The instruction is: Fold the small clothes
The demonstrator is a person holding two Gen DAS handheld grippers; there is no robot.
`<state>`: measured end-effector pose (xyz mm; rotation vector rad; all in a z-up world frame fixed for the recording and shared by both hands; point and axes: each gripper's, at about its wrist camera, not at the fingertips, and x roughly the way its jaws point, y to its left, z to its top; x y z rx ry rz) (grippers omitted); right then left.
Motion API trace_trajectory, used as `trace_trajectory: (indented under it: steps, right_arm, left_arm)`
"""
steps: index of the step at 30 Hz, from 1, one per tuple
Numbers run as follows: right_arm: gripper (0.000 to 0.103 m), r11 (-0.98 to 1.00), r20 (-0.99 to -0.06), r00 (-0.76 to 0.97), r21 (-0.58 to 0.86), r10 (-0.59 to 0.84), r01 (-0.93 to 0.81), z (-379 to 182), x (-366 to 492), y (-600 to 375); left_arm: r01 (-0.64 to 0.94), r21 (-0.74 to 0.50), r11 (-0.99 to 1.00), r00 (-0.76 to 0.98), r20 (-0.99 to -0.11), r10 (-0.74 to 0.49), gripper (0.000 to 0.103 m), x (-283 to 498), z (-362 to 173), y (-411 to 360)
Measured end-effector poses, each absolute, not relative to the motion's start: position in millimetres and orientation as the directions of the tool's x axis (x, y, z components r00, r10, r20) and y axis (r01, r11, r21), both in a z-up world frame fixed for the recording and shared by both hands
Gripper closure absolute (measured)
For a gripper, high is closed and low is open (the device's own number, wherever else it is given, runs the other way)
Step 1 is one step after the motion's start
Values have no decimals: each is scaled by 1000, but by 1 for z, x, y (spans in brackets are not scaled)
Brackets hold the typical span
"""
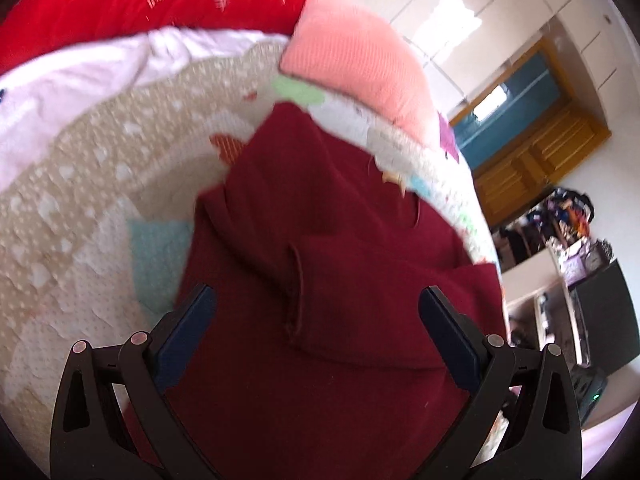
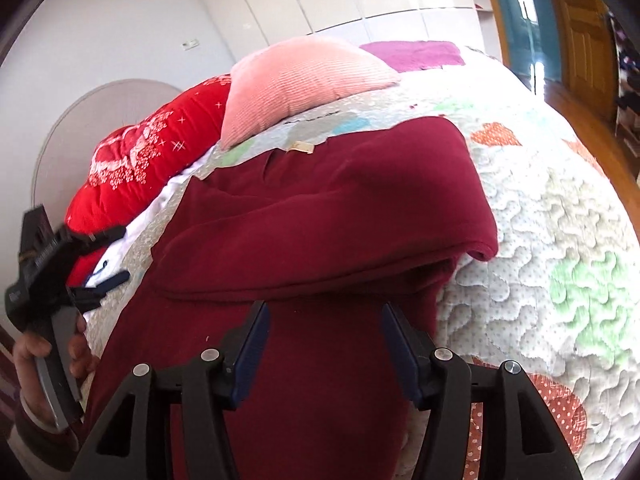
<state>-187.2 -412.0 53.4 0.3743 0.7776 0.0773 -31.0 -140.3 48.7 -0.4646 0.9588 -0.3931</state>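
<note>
A dark red garment (image 1: 320, 240) lies on the quilted bedspread (image 1: 80, 184), its top part folded over the lower part with the fold's edge (image 2: 320, 276) running across. A small tan label (image 2: 302, 147) shows at its far end. My left gripper (image 1: 318, 294) hovers just above the cloth, jaws spread wide with nothing between the blue pads. It also shows in the right wrist view as the left gripper (image 2: 116, 256), held by a hand at the garment's left side. My right gripper (image 2: 325, 307) is open just short of the fold's edge, its pads clear of the cloth.
A pink ribbed pillow (image 2: 296, 76) and a red cushion with white snowflakes (image 2: 152, 152) lie at the head of the bed. White cloth (image 1: 72, 80) sits beside the red cushion, and a magenta cloth (image 2: 412, 54) beyond the pillow. The bed's edge, wooden floor and a door (image 2: 584, 36) are at right.
</note>
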Motion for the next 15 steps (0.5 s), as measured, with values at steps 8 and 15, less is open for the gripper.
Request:
trace_trajectory:
  steps: [8, 15]
  right_arm:
    - [47, 922, -655, 733, 373, 185, 100, 57, -198, -428]
    - [47, 910, -626, 775, 367, 86, 195, 76, -199, -461]
  left_arm:
    - [246, -411, 878, 450, -753, -479, 84, -38, 38, -195]
    - [309, -403, 861, 566, -650, -507, 90, -25, 98, -186]
